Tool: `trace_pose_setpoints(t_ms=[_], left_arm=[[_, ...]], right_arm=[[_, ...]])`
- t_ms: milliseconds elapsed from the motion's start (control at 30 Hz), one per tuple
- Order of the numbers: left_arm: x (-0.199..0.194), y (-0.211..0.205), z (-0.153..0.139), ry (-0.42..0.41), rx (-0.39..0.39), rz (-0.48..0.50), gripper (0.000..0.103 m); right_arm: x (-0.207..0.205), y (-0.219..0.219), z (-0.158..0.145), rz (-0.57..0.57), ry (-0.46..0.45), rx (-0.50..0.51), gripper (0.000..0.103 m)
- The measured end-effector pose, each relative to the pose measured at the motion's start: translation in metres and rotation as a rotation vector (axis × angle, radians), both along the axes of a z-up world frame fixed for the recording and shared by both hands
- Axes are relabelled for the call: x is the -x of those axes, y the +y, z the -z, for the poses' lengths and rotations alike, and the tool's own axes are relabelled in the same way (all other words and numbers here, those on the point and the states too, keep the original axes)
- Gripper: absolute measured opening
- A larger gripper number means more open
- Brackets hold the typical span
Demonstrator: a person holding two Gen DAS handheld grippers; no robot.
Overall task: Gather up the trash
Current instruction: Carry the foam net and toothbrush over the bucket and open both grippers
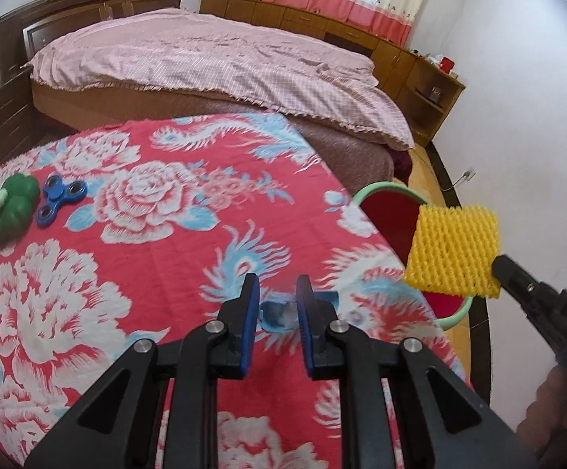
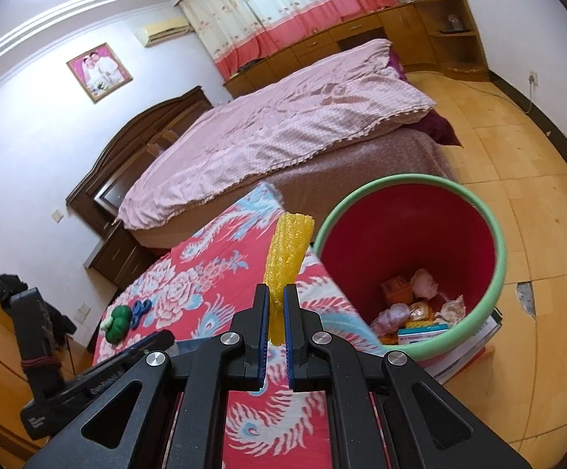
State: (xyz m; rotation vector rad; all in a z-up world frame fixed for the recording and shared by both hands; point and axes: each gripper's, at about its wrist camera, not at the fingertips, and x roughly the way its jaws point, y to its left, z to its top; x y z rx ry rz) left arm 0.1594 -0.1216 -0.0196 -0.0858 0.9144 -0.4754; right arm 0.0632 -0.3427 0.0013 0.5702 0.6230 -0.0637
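From my seat the surface (image 1: 135, 273) under its red floral cloth filled the view, the red bin (image 2: 474, 211) with trash in its bottom at its 3 o'clock edge. The yellow foam net (image 1: 453, 250) hung over the bin's near rim; I judged it light, soft and crushable, best pinched at a corner. My right gripper (image 2: 277, 297) was clenched on its lower end. My left gripper (image 1: 277, 287) stood released, fingers (image 1: 250, 293) parted over a small blue scrap (image 1: 277, 314), contact unclear.

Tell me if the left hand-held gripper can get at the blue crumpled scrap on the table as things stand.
Probably yes: the blue scrap lies between the open left hand-held gripper's fingers, nothing covering it.
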Motion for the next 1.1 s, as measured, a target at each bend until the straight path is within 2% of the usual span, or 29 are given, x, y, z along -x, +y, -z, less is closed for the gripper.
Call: trace_pose_setpoints(t_ms=[333,733,967,1100], left_arm=[[-0.001,-0.044,-0.015,-0.033,0.019,0.020,0.018],[-0.010,-0.108,-0.006,-0.031,-0.003,0.108,0.018],[-0.016,-0.140,0.004,-0.027,-0.012,0.163,0.018],[-0.017,-0.156,0.006,-0.044,-0.022,0.195,0.018]], right_arm=[[0.013,-0.042,0.007,0.096,0.011,-0.012,0.007],[0.010,-0.080,0.040,0.165,0.088,-0.043,0.011],[0.011,-0.094,0.050,0.163,0.097,-0.057,0.021],[0.013,-0.100,0.051,0.173,0.095,-0.065,0.022]])
